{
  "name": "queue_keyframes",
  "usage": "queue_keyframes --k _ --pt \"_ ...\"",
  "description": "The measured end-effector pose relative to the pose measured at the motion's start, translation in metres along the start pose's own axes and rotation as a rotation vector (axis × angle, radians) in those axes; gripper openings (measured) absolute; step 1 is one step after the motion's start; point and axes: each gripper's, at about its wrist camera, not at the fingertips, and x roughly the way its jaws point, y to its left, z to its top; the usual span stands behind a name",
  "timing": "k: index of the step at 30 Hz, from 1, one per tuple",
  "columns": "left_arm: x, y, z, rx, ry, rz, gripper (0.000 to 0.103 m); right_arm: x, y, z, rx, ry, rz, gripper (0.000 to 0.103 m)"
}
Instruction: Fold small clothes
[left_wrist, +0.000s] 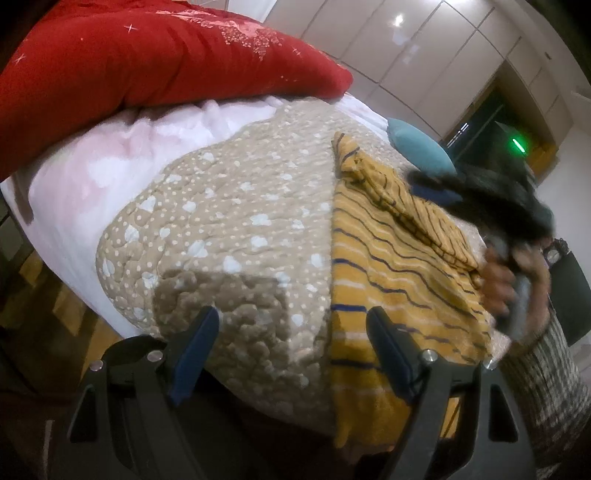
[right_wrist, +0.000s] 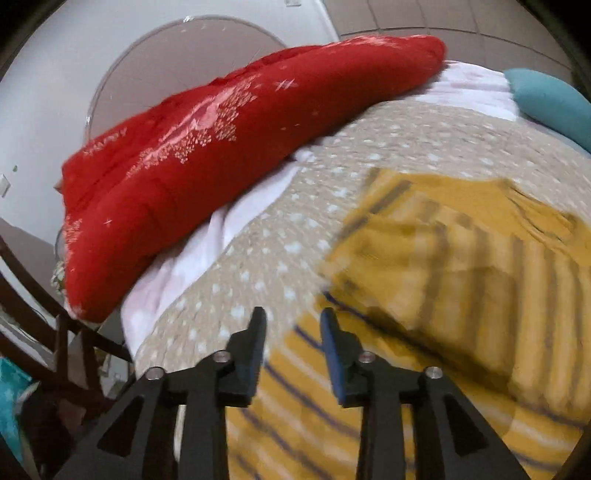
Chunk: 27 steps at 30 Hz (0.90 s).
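A small yellow garment with dark and white stripes (left_wrist: 391, 258) lies on a beige dotted quilt (left_wrist: 236, 229), one part folded over on top. It also shows, blurred, in the right wrist view (right_wrist: 461, 280). My left gripper (left_wrist: 291, 325) is open and empty, above the garment's near left edge. My right gripper (right_wrist: 293, 325) is open and empty, just above the garment's left edge. In the left wrist view the right gripper is a dark blur (left_wrist: 491, 206) at the garment's far right, with the hand (left_wrist: 498, 284) that holds it.
A red padded blanket (left_wrist: 155, 70) lies along the far side of the bed over a pale pink sheet (left_wrist: 110, 162). A teal cushion (left_wrist: 417, 147) sits at the far corner. Dark wooden furniture (right_wrist: 55, 332) stands left of the bed. White wardrobe doors (left_wrist: 424, 51) stand behind.
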Motion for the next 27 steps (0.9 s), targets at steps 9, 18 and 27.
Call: queue_keyframes --k 9,18,27 --pt "0.006 -0.029 -0.001 0.051 0.023 -0.006 0.081 -0.181 -0.134 -0.127 0.218 -0.078 -0.428 0.046" --pt "0.031 -0.032 0.005 -0.010 0.105 -0.037 0.081 -0.293 -0.167 -0.268 0.500 -0.259 -0.401 0.047" --pt "0.058 -0.057 -0.014 0.040 0.196 -0.048 0.054 -0.189 -0.126 -0.277 0.430 -0.170 -0.101 0.048"
